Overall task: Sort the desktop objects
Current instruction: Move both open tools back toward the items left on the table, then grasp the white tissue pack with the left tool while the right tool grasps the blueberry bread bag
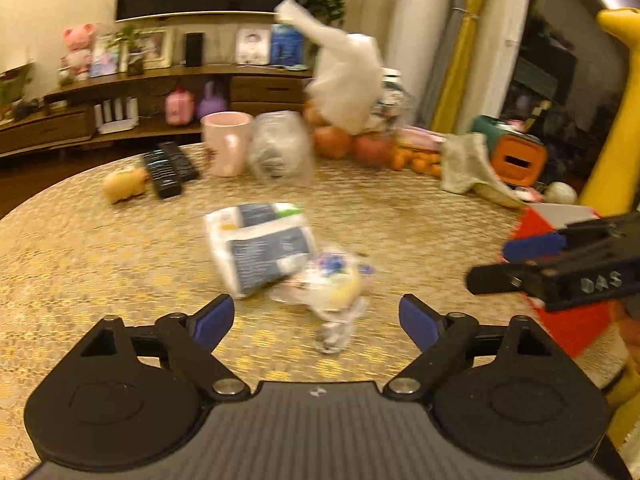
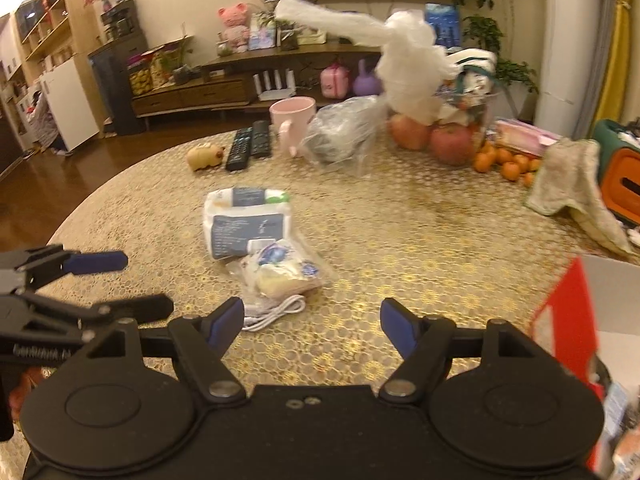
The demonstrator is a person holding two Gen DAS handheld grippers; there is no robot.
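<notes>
A white and grey tissue pack (image 1: pixel 260 246) (image 2: pixel 244 226) lies mid-table. Against its near side lies a clear plastic bag of small items (image 1: pixel 334 284) (image 2: pixel 280 268), with a white cable (image 2: pixel 276 314) (image 1: pixel 334 336) in front of it. My left gripper (image 1: pixel 316 320) is open and empty, just short of the bag and cable. My right gripper (image 2: pixel 312 322) is open and empty, the cable by its left finger. A red and white box (image 1: pixel 560 280) (image 2: pixel 580 316) stands at the table's right edge. Each gripper shows in the other's view: the right (image 1: pixel 532 260), the left (image 2: pixel 136 284).
At the table's far side are two remotes (image 2: pixel 250 146), a pink mug (image 2: pixel 292 120), a small yellow toy (image 2: pixel 206 156), a bagged jar (image 2: pixel 340 134), apples (image 2: pixel 432 136), tangerines (image 2: pixel 504 164), a white plastic bag (image 2: pixel 404 72), a cloth (image 2: pixel 572 184) and an orange-green box (image 2: pixel 620 176).
</notes>
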